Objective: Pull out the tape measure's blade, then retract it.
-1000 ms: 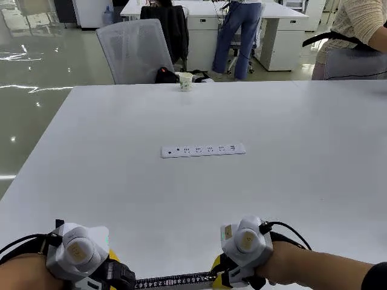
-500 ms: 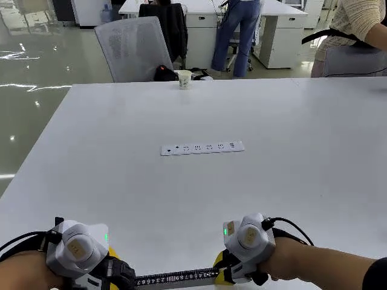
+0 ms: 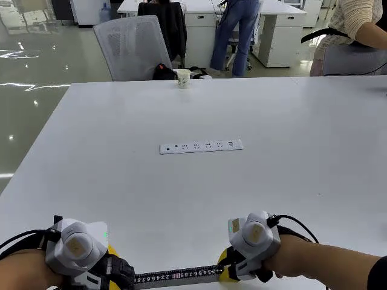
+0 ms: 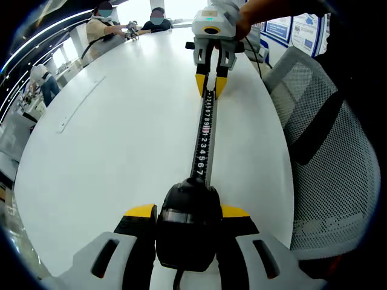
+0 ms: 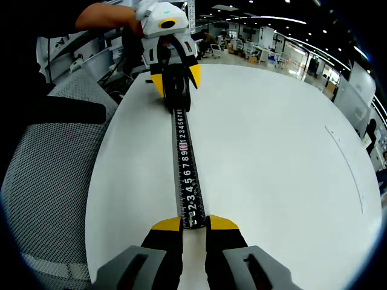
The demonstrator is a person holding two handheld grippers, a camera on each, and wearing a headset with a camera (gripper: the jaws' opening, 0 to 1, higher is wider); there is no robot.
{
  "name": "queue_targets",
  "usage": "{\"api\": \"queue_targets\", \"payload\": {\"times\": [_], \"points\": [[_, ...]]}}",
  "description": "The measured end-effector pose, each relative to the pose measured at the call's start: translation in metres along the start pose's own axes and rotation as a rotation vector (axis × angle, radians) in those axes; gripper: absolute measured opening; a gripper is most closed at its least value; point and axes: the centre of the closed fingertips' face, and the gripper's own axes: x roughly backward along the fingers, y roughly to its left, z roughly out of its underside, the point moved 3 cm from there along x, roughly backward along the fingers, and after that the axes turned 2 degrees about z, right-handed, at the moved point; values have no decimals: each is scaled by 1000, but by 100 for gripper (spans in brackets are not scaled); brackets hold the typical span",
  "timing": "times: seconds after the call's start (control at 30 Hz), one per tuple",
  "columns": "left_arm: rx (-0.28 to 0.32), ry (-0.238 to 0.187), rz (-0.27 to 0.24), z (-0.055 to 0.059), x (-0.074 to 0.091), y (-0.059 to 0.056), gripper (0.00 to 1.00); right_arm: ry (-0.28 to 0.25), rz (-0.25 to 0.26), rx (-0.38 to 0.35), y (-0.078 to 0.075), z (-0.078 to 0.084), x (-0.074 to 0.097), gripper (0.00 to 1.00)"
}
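The left gripper is clamped on the black case of the tape measure, with its yellow-tipped jaws pressed against the case's two sides, at the near edge of the white table. The right gripper is almost closed, pinching the free end of the blade. The blade runs straight and taut between the two grippers with its numbers facing up. Farther out on the table lie a power strip and, near the far edge, a paper cup.
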Motion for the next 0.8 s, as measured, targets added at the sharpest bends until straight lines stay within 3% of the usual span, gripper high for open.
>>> {"api": "queue_targets", "payload": {"times": [0.8], "points": [[12, -8, -2, 1, 0, -1, 34, 16, -1, -5, -2, 11, 8, 10]]}}
